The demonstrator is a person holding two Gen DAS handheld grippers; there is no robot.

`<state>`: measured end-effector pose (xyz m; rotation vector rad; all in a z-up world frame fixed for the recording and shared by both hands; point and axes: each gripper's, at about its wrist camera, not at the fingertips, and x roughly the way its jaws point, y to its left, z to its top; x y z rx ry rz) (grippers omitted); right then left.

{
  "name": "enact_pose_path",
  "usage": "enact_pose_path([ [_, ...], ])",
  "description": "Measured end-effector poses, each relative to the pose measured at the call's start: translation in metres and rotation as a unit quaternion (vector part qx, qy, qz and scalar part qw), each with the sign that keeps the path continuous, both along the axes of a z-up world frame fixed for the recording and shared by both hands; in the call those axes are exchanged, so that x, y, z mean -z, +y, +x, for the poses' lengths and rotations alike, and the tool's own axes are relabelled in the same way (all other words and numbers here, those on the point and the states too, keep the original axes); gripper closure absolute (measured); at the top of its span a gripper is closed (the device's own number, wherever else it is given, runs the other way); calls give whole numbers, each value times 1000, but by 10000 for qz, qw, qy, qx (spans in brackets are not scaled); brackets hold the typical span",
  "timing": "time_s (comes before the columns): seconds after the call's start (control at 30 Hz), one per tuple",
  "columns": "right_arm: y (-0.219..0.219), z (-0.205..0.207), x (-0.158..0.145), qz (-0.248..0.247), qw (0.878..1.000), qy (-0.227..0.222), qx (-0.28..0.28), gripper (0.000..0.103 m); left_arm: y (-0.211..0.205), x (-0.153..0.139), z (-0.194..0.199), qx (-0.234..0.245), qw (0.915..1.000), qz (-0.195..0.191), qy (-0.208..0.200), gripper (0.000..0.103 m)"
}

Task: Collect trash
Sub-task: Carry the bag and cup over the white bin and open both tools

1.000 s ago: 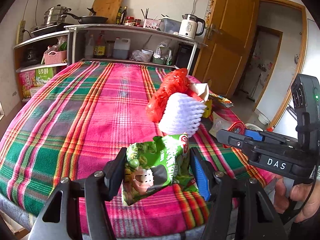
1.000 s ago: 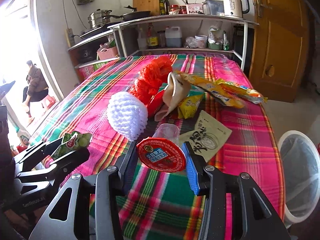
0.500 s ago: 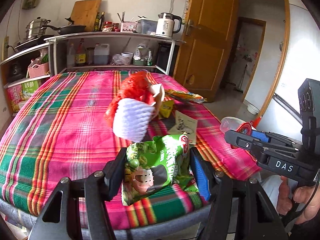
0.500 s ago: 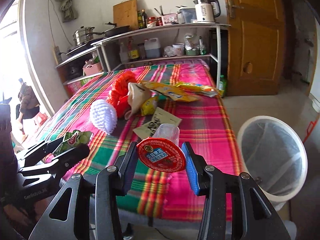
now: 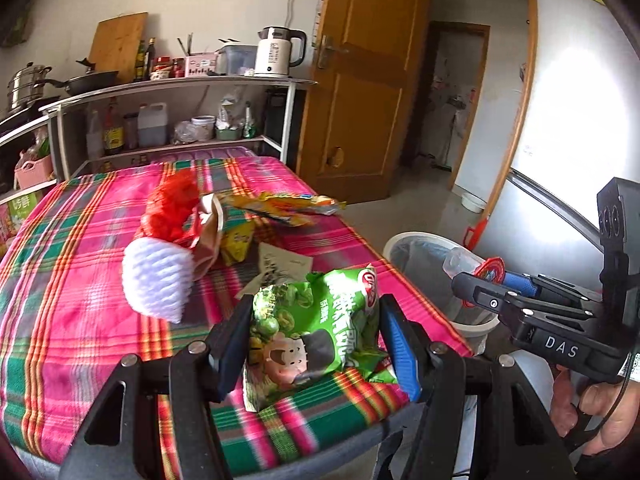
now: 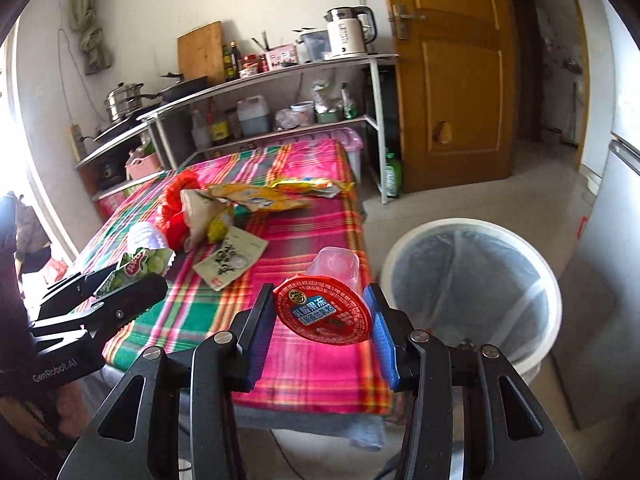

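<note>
The green snack bag [image 5: 316, 328] sits clamped between the jaws of the left gripper [image 5: 314, 344], crumpled, its long axis running upright with the top edge tipped toward one o'clock. It hangs above the near edge of the table [image 5: 72, 248], which wears a pink, green and orange plaid cloth.

The jelly cup [image 6: 326, 300] is pinched crosswise in the right gripper [image 6: 320, 332], jaws closed on its rim. Its red foil lid faces back toward the camera and its clear body points away at about twelve o'clock, so the long axis lies roughly along the fingers. From the left wrist view the cup shows at three o'clock, over the rim of the white bin [image 6: 472, 292] that stands on the floor just beside the table's corner, lined with a clear bag.

Left on the table, at about eleven o'clock from the green bag: a white foam net [image 5: 158, 280], touching an orange mesh bag [image 5: 172, 208], a beige paper wrapper [image 5: 212, 232], yellow packets [image 5: 288, 204] and a flat printed sachet [image 5: 280, 264].
</note>
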<state>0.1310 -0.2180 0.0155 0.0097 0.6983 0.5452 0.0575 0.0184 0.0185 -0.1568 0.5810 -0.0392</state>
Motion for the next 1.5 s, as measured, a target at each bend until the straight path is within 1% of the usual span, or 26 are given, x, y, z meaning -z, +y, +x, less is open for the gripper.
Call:
enact_pose_path([
  [0.33,-41,23,7,-1,9986,88,518,57,-42,-4,39,516,9986,61,-64,39],
  [0.6,-72,43,19,-10,9958,237,882,57,-77,2,72,908,9958,65,5,39],
  [0.9,-98,61,38,-16,9925,454,1136,57,-107,11,102,1256,9920,47,132,39],
  [1.27,-111,82,60,-56,9887,801,1267,57,-129,27,134,1442,9888,-23,389,38],
  [1.5,-114,86,66,-70,9874,887,1308,57,-137,32,144,1510,9873,-39,497,36],
])
